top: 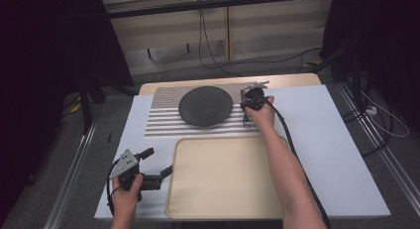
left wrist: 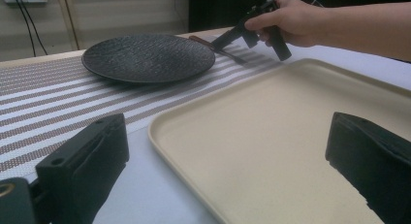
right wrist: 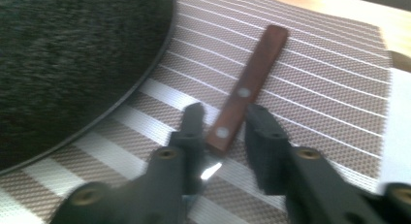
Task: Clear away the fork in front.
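We found the right hand-held gripper (top: 249,106) at the far side of the desk (top: 337,154), just right of the dark round plate (top: 205,106), its jaws drawn in close around a wooden-handled fork (right wrist: 247,88) that lay on the striped placemat (top: 163,121). In the right gripper view the jaws flanked the near end of the riveted handle – whether the pads actually pressed on it we could not tell, since blur softened that spot. The metal end of the fork was hidden beneath the jaws there; in the high view only dark tines showed just near the hand, and the person's hand covered most of the handle. The left hand-held gripper (top: 157,165) rested at the near left of the desk, jaws spread wide with nothing between them, beside the left edge of the cream tray (top: 225,209). In its own view both jaws were cut off by the frame's bottom edge.
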`<state>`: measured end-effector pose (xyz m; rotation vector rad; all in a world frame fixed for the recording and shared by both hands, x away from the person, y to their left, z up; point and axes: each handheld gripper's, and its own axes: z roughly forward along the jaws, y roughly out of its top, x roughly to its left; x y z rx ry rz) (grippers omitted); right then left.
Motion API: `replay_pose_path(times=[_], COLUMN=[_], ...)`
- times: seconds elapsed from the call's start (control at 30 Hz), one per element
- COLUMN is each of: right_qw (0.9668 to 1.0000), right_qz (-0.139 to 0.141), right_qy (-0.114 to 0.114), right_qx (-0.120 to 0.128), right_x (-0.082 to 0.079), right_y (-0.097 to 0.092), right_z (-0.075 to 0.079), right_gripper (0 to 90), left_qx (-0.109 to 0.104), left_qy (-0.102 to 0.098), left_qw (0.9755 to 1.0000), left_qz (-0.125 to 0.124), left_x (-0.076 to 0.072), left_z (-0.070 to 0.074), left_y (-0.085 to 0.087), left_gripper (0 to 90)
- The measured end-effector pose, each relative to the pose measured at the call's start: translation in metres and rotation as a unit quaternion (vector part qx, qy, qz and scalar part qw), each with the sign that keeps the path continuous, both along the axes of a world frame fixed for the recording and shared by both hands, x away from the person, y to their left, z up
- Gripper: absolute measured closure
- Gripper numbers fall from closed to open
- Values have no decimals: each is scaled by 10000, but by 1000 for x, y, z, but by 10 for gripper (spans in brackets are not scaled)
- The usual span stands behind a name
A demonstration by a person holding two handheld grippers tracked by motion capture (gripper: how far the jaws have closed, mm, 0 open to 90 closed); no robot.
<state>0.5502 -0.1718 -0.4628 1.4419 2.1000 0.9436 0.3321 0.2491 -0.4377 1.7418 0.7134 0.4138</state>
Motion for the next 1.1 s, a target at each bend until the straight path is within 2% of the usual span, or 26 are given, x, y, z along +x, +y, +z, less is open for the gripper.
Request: replay_pose_path(times=[0.1,0.33,0.4,0.6,0.8,0.97,1.1], right_qw=[9999,9988,9989,9987,9982,9984,9969], right_qz=[-23,198,215,284,304,271,378], right_qy=[158,388,399,392,457,482,600], right_qx=[-18,-209,-115,-171,-240,-128,-340], right_x=[1,-7,-12,-34,-47,-58,-64], right_y=[-1,-17,-25,-48,-63,-74,-76], right_z=[2,7,6,7,8,8,11], right_gripper=[779,782,781,782,781,781,781], left_qx=[18,10,-7,34,-6,1,38], left_qy=[-10,-73,-55,-52,-51,-44,-39], left_qw=[10000,10000,10000,10000,10000,10000,10000], left_qz=[-9,33,35,3,13,17,-2], left_x=[0,0,0,0,-2,-2,-2], left_z=[0,1,1,0,1,1,1], left_y=[1,3,4,2,1,1,0], left_gripper=[19,20,21,21,21,21,21])
